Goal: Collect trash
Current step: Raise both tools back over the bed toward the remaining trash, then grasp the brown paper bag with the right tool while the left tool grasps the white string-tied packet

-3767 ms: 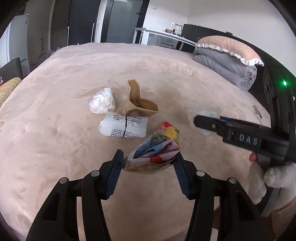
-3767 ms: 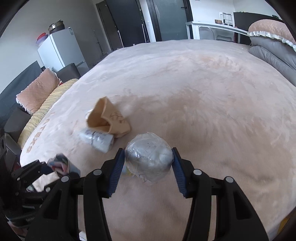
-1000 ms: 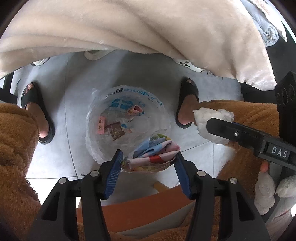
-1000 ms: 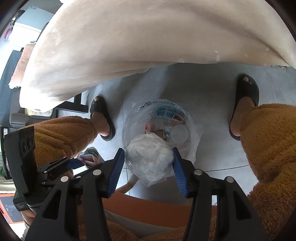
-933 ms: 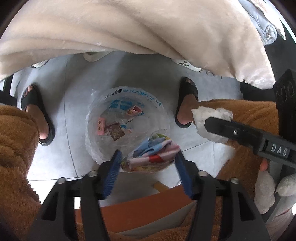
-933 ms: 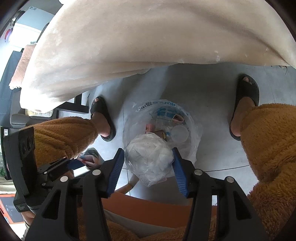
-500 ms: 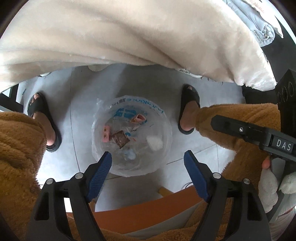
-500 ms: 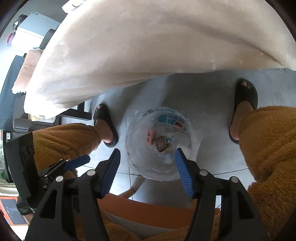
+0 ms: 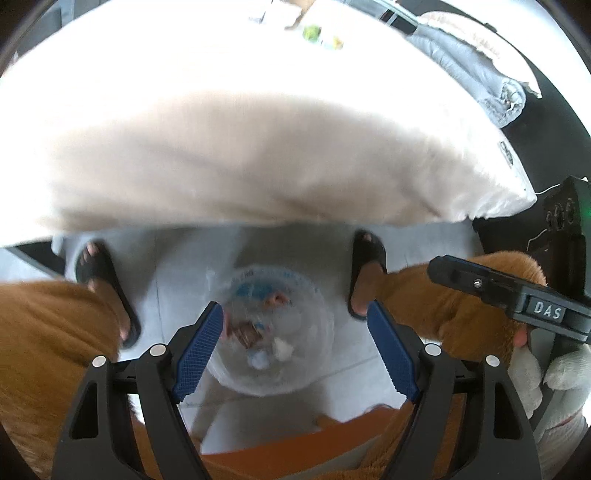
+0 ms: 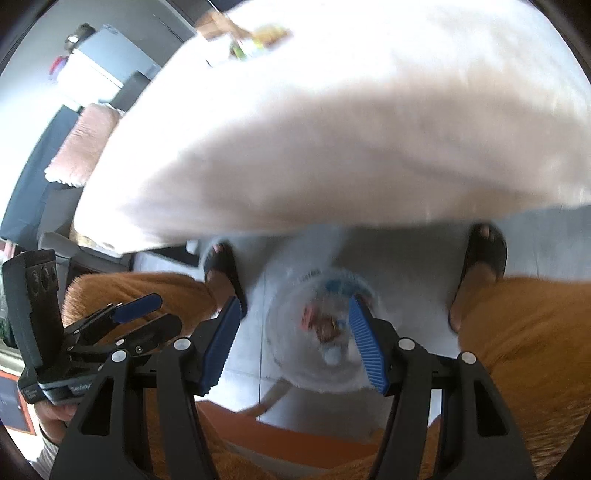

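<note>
A clear plastic trash bag [image 9: 317, 332] sits open on the grey floor between the person's feet, with several scraps of trash inside; it also shows in the right wrist view [image 10: 295, 373]. My left gripper [image 9: 295, 347] is open and empty above the bag. My right gripper [image 10: 293, 349] is open and empty above the bag too. The right gripper's finger [image 9: 491, 291] shows at the right of the left wrist view. The left gripper [image 10: 144, 314] shows at the left of the right wrist view. More trash [image 9: 317, 35] lies far back on the bed, blurred.
The beige blanket-covered bed [image 9: 258, 155] fills the upper half of both views, its edge hanging just beyond the bag. The person's feet in black slippers [image 9: 365, 269] and brown fleece legs [image 9: 40, 350] flank the bag. An orange seat edge [image 9: 295, 446] is below.
Both grippers opened and dropped their loads, the colourful wrapper and the white plastic wad, into the bag. Both views have since tilted upward, showing more of the bed.
</note>
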